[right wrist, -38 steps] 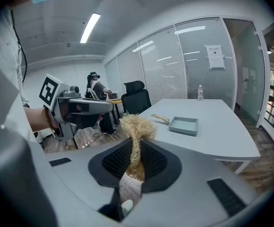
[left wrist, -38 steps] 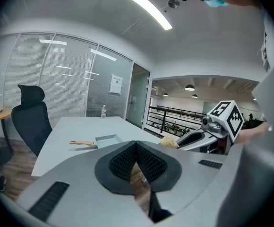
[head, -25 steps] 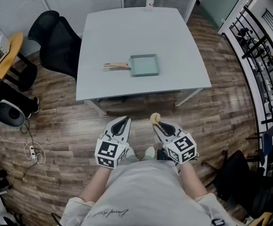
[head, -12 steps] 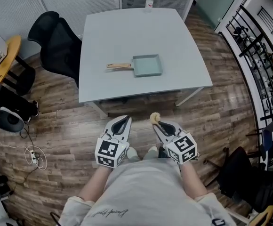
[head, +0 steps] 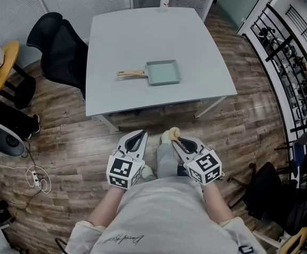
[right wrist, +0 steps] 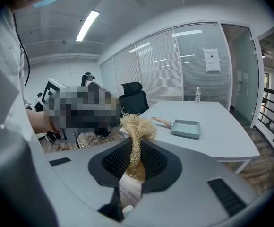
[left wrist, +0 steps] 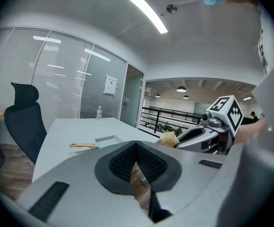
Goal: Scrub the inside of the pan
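A square pale-green pan [head: 163,72] with a wooden handle [head: 129,73] lies on the grey table [head: 196,46], well ahead of both grippers. The pan [right wrist: 186,127] also shows in the right gripper view, and the pan [left wrist: 107,141] lies far off in the left gripper view. My right gripper [head: 174,139] is shut on a straw-coloured fibre scrubber [right wrist: 136,129], whose tuft [head: 170,135] sticks out past the jaws. My left gripper [head: 137,136] is shut with nothing between its jaws. Both are held low over the wooden floor, short of the table's near edge.
A black office chair [head: 58,46] stands left of the table. A water bottle [head: 164,1] sits at the table's far edge. Bags and cables [head: 16,136] lie on the floor at left, a black railing [head: 291,73] runs along the right, and another chair [head: 280,205] is at lower right.
The table and pan have shifted slightly in the head view. The person's leg now shows between the grippers, stepping forward. Both grippers keep their places and grips.
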`<state>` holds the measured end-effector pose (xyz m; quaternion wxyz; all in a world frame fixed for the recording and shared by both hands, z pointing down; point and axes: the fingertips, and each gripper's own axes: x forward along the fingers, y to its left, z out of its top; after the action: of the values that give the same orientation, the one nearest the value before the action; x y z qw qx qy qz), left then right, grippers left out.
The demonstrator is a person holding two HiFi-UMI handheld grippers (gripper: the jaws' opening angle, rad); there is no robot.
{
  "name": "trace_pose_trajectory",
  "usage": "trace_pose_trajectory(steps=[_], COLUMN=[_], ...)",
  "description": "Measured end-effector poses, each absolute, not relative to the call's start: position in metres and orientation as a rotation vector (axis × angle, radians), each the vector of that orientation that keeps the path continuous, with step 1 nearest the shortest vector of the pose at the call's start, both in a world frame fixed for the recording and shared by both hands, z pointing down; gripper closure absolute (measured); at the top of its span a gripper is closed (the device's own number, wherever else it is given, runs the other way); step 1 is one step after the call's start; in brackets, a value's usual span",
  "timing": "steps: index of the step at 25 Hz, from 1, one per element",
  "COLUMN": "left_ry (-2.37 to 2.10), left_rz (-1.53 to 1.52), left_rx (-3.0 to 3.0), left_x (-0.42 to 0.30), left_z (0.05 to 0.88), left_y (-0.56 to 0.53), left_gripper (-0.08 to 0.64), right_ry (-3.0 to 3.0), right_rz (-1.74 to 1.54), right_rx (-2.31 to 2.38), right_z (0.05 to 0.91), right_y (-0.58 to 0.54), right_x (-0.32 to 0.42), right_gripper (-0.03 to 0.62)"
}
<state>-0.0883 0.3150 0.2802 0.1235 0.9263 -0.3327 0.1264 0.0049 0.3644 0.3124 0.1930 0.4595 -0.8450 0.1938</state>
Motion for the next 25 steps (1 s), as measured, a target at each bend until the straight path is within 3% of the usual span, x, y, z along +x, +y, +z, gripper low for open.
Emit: trace_pose_trajectory(steps=[25], left_ry=[-1.114], left_rz=[0.356], left_rx=[2.63], left_x=[-0.041], left_z=[0.293], left_y=[0.144], left_gripper=[0.548], right_ry=[-2.441], right_rz=[0.527], right_rx=[1.089], right_z=[0.334], right_y=[0.188], right_x=[0.043], right_gripper=[0.525])
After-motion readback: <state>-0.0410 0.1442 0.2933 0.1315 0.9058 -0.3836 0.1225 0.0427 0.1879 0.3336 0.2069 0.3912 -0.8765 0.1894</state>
